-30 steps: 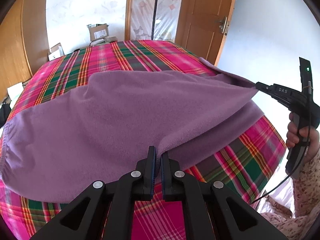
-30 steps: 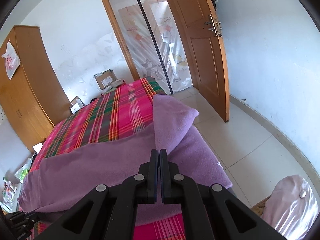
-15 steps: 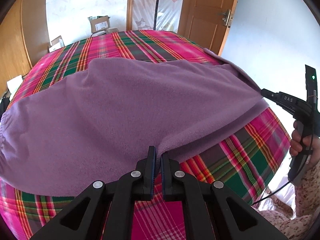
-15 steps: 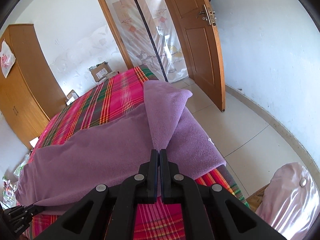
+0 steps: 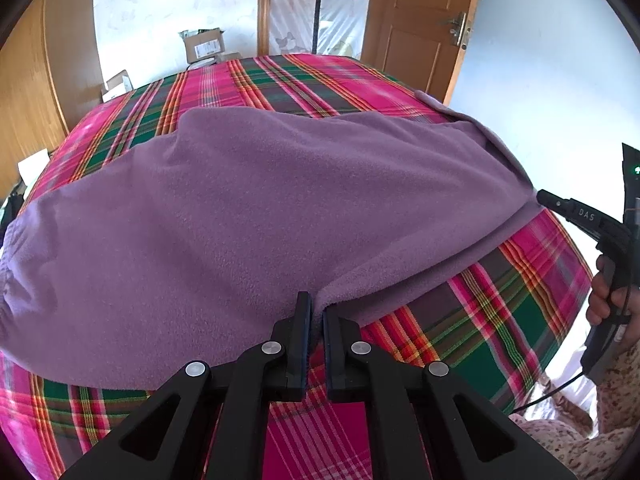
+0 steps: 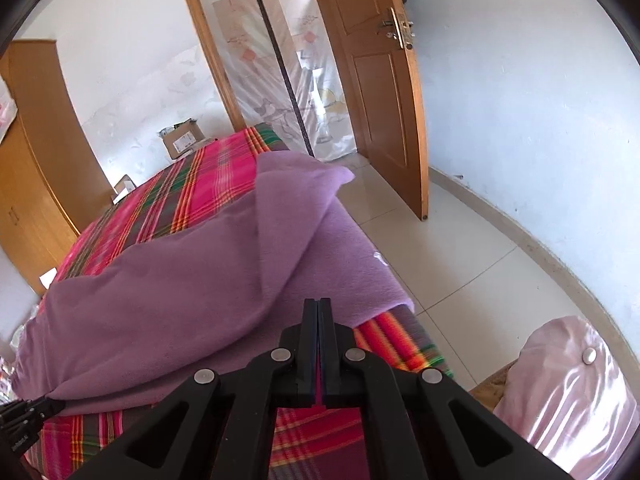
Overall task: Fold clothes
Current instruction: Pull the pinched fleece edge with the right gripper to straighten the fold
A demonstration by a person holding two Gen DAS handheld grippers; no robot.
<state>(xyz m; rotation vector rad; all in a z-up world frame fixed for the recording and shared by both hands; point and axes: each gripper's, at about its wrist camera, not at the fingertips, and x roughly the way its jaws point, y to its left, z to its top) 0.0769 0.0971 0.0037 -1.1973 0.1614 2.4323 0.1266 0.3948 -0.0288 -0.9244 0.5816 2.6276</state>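
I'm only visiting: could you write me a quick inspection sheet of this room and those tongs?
Surface: bed with a plaid bedspread, pink, green and orange.
Job's things: purple fleece garment spread across the bed, one end folded up at the far right corner.
Clutter: cardboard boxes beyond the bed; shiny pink cushion on the floor.
Tongs: left tongs shut on the garment's near edge; right tongs shut on its right edge.
Cables: thin black cable hanging below the right tongs' handle.
Surroundings: wooden door open, wardrobe, tiled floor, white walls.
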